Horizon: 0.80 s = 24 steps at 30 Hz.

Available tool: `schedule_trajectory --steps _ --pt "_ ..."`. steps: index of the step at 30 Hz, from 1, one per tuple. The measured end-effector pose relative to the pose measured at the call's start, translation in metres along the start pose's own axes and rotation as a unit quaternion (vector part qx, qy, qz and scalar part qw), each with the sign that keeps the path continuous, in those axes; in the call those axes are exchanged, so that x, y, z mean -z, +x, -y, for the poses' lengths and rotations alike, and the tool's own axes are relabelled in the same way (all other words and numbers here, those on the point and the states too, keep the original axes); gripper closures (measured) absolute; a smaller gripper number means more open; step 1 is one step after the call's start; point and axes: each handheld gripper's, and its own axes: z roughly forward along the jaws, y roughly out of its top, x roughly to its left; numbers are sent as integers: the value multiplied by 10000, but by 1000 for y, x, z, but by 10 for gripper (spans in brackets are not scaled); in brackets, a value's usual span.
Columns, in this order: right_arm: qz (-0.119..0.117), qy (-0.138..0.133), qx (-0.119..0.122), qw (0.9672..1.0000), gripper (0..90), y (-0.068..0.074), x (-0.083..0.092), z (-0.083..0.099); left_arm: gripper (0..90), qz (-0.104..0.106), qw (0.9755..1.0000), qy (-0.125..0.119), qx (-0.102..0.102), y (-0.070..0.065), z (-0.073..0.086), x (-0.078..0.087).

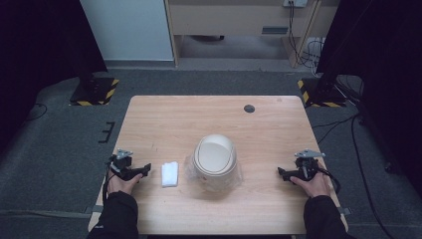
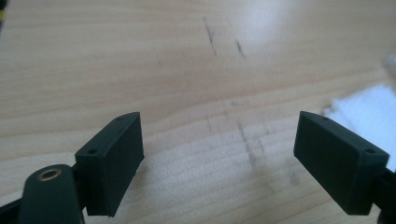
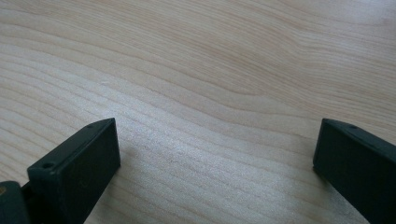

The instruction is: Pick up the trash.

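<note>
Left gripper (image 1: 145, 169): rests low on the wooden surface (image 1: 164, 119) near its left edge, held by the person's left hand (image 1: 122, 183), jaws pointing toward the middle. In the left gripper view the gripper (image 2: 217, 163) has its jaws spread wide, with bare scuffed wood between them and nothing gripped.

White folded cloth (image 1: 169, 174): lies flat on the surface just beside the left gripper's jaw tips, apart from them. A corner of the cloth (image 2: 369, 116) shows at the right edge of the left gripper view, behind the right-hand jaw.

Centre: a pale, rounded bowl-like vessel (image 1: 215, 160) sits on a clear crinkled plastic sheet (image 1: 190, 167), close to the right of the cloth. Whether it touches the cloth cannot be told.

Right gripper (image 1: 281, 173): rests on the surface near its right edge, held by the right hand (image 1: 312, 184), jaws pointing inward toward the vessel and well apart from it. In the right gripper view the gripper (image 3: 215, 163) also stands wide, plain wood grain between the jaws, nothing held.

Far side of the surface: a small dark round mark (image 1: 249, 108).
</note>
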Motion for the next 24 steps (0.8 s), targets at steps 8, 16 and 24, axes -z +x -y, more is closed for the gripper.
schedule_trajectory --steps 8,16,24 --pt "2 0 3 10000 7 0 0 0 171 325 9942 -1022 80 -10 -14 23" --pt "-2 11 4 10000 8 0 0 0 180 662 9822 -1756 -19 -23 -27 42" --pt "1 13 9 10000 6 0 0 0 207 938 9720 -2155 -54 -37 -36 58"
